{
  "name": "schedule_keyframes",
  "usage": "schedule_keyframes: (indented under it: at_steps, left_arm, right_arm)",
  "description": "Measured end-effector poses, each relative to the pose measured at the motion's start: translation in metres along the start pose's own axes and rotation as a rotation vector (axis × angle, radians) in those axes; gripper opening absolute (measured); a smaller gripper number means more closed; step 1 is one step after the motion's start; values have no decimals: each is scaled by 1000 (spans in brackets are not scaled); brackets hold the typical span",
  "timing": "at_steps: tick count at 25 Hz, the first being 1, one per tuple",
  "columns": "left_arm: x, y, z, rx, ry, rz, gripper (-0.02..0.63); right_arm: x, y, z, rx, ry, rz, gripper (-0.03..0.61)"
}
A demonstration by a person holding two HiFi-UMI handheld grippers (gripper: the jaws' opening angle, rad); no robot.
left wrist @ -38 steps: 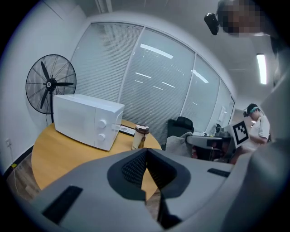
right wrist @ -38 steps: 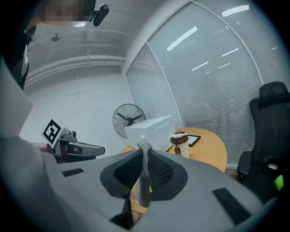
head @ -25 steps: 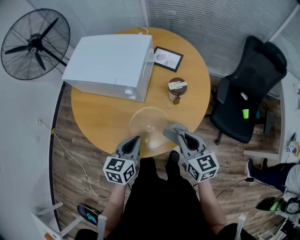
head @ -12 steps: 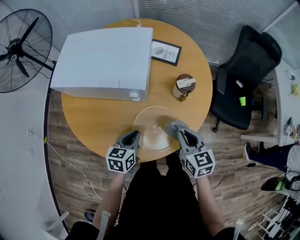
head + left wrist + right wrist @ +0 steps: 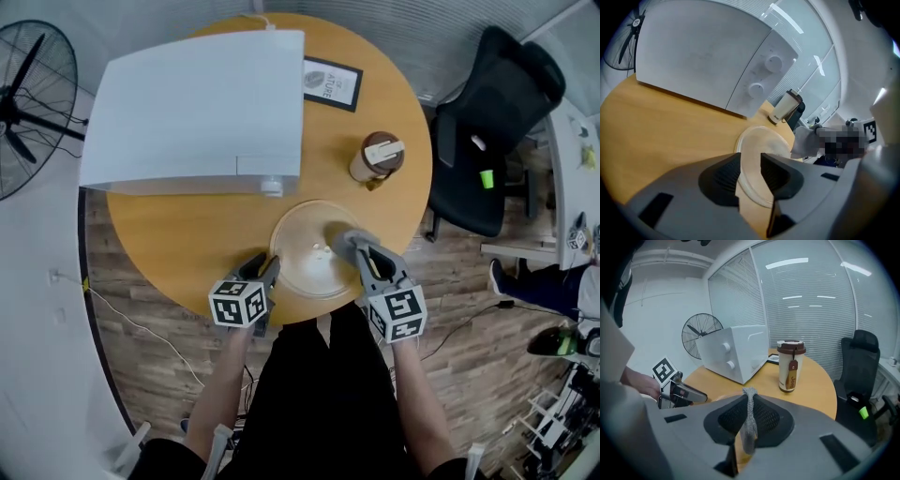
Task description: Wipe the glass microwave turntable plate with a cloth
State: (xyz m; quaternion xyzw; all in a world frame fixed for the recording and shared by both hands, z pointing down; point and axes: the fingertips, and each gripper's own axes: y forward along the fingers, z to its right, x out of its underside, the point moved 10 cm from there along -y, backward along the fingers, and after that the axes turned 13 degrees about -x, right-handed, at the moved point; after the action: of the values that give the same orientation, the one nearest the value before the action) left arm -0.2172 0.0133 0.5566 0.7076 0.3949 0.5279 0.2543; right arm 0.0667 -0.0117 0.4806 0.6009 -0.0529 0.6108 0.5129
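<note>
My left gripper (image 5: 265,270) was clamped shut a second ago, just off the plate's (image 5: 305,267) near-left rim. Its jaws have just been opening and now stand apart, with that rim showing in the gap between them. Whether they reach round it I can't tell. Both grippers have come down closer to the desk (image 5: 187,234). The right gripper (image 5: 354,249) has carried its cloth (image 5: 339,236) from the plate's near-right rim further in over the glass. My head view has also moved in: the microwave (image 5: 202,103) fills more of the frame and the fan (image 5: 23,103) has slid to the left edge.
</note>
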Motion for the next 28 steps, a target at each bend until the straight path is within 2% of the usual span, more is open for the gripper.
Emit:
schedule_keyframes:
  at_steps: [6,10,15,22,28]
  left_arm:
    - [16,21,-10,50,-125,-98,129]
    - [23,24,-15,59,-186,-126,129]
    - [22,26,-20,79,-223,-139,117]
    - [26,28,-22,80,-218,-168,46]
    - [29,28,-23,84,-266,-161,37]
  right_arm:
    - [11,22,14,8,-3,-24,40]
    - [13,29,22,19,2,-35,40]
    - [18,42,26,26,-13,-69,40]
    - [30,65,25,29,-37,-128,40]
    - [37,87,32,80,-61,-181,40]
